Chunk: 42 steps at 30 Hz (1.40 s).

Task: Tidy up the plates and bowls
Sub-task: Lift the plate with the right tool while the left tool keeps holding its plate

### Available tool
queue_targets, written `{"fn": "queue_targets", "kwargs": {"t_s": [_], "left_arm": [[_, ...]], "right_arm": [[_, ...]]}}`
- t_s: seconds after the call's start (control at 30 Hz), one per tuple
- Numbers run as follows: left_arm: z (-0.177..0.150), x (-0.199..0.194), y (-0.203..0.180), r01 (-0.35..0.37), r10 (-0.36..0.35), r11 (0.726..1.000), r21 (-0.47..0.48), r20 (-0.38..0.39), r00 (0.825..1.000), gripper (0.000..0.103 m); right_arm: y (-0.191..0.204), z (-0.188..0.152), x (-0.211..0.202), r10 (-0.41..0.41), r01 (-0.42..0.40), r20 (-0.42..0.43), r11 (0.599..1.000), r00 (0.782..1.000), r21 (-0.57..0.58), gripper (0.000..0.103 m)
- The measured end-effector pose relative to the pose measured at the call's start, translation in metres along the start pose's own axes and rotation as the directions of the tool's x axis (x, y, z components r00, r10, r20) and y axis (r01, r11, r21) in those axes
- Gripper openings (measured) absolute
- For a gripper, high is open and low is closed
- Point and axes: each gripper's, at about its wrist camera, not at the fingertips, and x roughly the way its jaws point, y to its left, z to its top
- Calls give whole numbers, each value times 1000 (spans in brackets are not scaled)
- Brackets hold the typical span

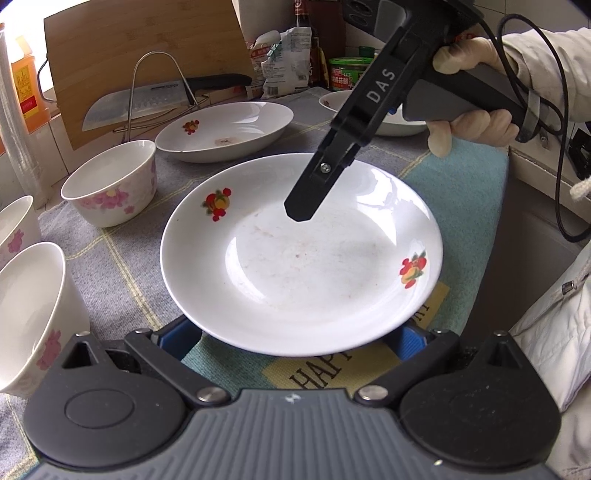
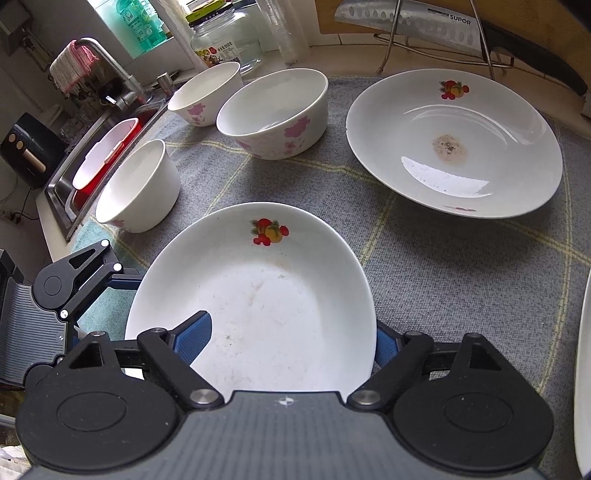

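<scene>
Plates first: a shallow white ceramic plate with fruit prints [image 1: 301, 254] lies flat on the grey checked cloth [image 2: 424, 266] covering the table. Its near rim sits between the left gripper [image 1: 295, 341]'s spread jaws; its opposite side sits between the right gripper [image 2: 291, 341]'s spread jaws, blue pads [image 2: 195, 332] not clearly pressing.

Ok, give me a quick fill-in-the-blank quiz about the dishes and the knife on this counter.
1. The bowls on the grey cloth number ___.
2. Their flower pattern is coloured ___.
3. The plate nearest the knife has a brown stain at its ___.
4. The knife blade carries the brand name ___.

Missing words: three; pink; centre; SUPOR.
</scene>
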Motion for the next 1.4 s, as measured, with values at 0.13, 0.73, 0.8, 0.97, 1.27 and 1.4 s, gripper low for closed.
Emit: {"fn": "queue_targets", "kwargs": {"t_s": [0.13, 0.73, 0.8, 0.97, 1.27, 1.4], "left_arm": [[1, 0, 0, 1, -1, 1000, 6, -3, 1000, 103], [4, 0, 1, -3, 4, 999, 41, -11, 1000, 103], [4, -1, 0, -9, 10, 999, 44, -13, 1000, 102], [5, -1, 1, -9, 10, 999, 40, -23, 1000, 102], [11, -1, 2, -3, 4, 999, 47, -22, 1000, 102], [14, -2, 2, -5, 6, 999, 50, -24, 1000, 102]], "right_arm": [[-4, 1, -2, 4, -4, -5, 1000, 1000, 16, 85], [-9, 5, -2, 37, -35, -32, 998, 999, 59, 83], [-10, 5, -3, 40, -37, -34, 997, 999, 60, 83], [-8, 4, -5, 46, -44, -31, 997, 998, 61, 83], [-8, 3, -10, 40, -39, -26, 998, 999, 56, 83], [-9, 3, -14, 41, -40, -14, 997, 999, 59, 83]]}}
